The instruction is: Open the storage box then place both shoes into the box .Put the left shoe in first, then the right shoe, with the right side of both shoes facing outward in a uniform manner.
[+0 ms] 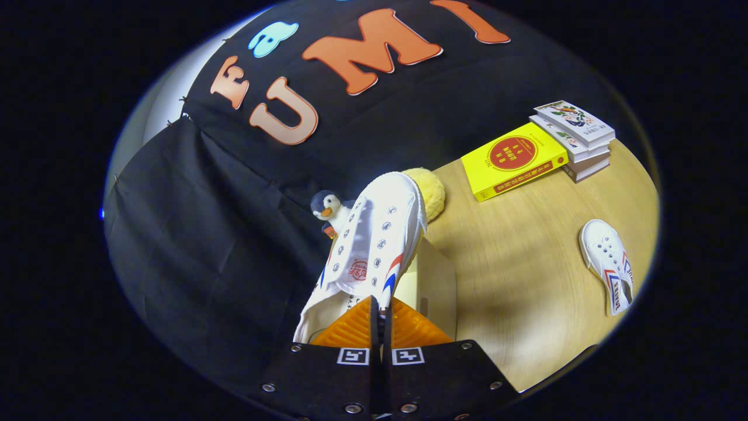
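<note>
Shoe [374,245], white with red and blue side stripes and a red stamp on its tongue, is held off the table [514,275] by the gripper [381,313], toe pointing away toward the far wall. Both fingers are nearly closed, pinching the shoe's collar edge on the striped side between them, with only a thin slit left. Just beyond and below the shoe, to its right, stands a pale box [435,283]; whether it is open cannot be told, since the shoe hides much of it. A second white shoe [609,266] with the same stripes lies on its sole on the wooden table, well apart to the right, opening toward the near edge. Behind the held shoe, a small penguin toy [328,211] peeks out on its left and a round yellow plush [431,192] on its right, both at the table's far edge. Farther right, a yellow book [514,159] with a red circle on its cover lies flat, touching a short stack of books [575,137] at the far right. Black cloth forms the wall behind.
</note>
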`<state>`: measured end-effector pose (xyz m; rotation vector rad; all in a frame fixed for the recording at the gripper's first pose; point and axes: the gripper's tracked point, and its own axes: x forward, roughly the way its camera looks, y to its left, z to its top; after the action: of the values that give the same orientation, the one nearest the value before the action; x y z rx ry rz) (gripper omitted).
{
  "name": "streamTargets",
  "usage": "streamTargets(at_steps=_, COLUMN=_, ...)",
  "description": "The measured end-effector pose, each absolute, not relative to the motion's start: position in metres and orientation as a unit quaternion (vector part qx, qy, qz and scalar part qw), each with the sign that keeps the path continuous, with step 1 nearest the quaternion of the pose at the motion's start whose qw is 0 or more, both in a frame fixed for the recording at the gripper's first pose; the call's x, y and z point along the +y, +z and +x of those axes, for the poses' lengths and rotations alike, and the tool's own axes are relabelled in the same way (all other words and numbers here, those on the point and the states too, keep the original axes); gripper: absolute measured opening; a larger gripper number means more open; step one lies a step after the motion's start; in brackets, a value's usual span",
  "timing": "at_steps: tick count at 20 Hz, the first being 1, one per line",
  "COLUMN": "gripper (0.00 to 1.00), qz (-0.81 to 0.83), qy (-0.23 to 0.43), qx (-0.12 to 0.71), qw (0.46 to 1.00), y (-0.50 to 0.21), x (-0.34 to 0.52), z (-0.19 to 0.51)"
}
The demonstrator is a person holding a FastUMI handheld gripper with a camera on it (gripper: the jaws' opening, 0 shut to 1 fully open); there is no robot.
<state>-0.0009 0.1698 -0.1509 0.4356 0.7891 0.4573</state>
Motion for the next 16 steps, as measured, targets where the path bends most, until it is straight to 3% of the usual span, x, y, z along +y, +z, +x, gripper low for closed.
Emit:
streamTargets(at_steps=6, gripper=0.0, qz=0.156, qy=0.229, qx=0.409, qw=0.87, y=-0.181, x=0.252, z=-0.012)
streamTargets(at_steps=16, gripper=0.0, qz=0.096, qy=0.176, qx=0.441, qw=0.875, y=-0.225, x=0.262, z=-0.02)
